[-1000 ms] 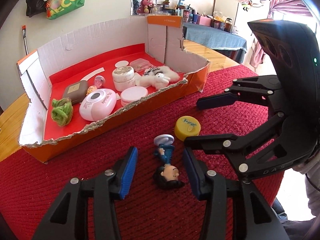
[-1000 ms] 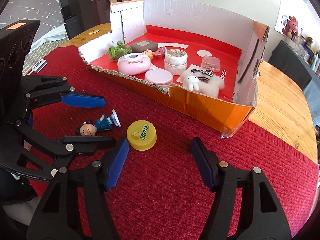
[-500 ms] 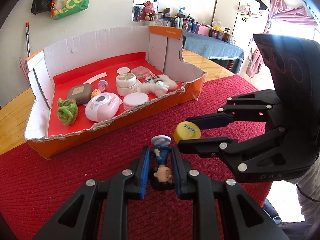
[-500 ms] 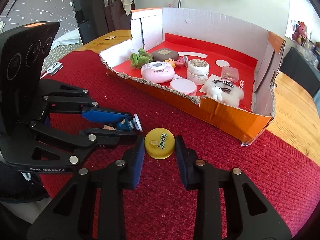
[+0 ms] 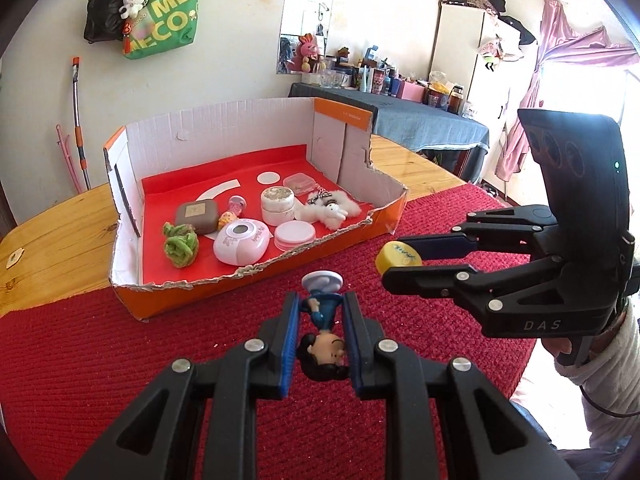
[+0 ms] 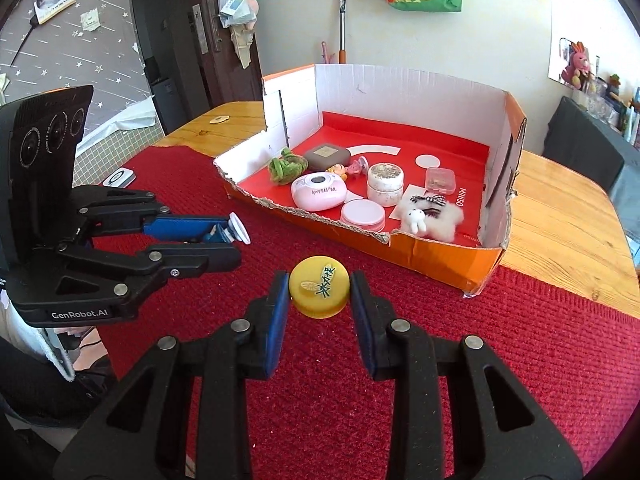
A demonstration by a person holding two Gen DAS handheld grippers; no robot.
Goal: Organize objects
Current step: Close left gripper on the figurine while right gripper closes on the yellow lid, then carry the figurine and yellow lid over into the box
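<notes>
My left gripper (image 5: 320, 316) is shut on a small boy figurine (image 5: 323, 330) with a blue body, black hair and a white round base, held above the red mat. My right gripper (image 6: 320, 292) is shut on a yellow round lid (image 6: 319, 291), also lifted off the mat; the lid shows in the left wrist view (image 5: 396, 261). The left gripper appears at the left of the right wrist view (image 6: 224, 242). An orange cardboard box (image 5: 256, 282) with a red floor stands beyond both grippers.
The box holds a green yarn ball (image 5: 180, 245), a pink case (image 5: 241, 242), a brown case (image 5: 197, 213), a white jar (image 5: 277, 203), a round pink lid (image 5: 295, 235) and a white plush (image 5: 331, 209). A red mat (image 5: 100, 360) covers the wooden table (image 5: 52, 232).
Both grippers closed, the left on the figurine and the right on the yellow lid, and lifted them off the mat, moving toward the box.
</notes>
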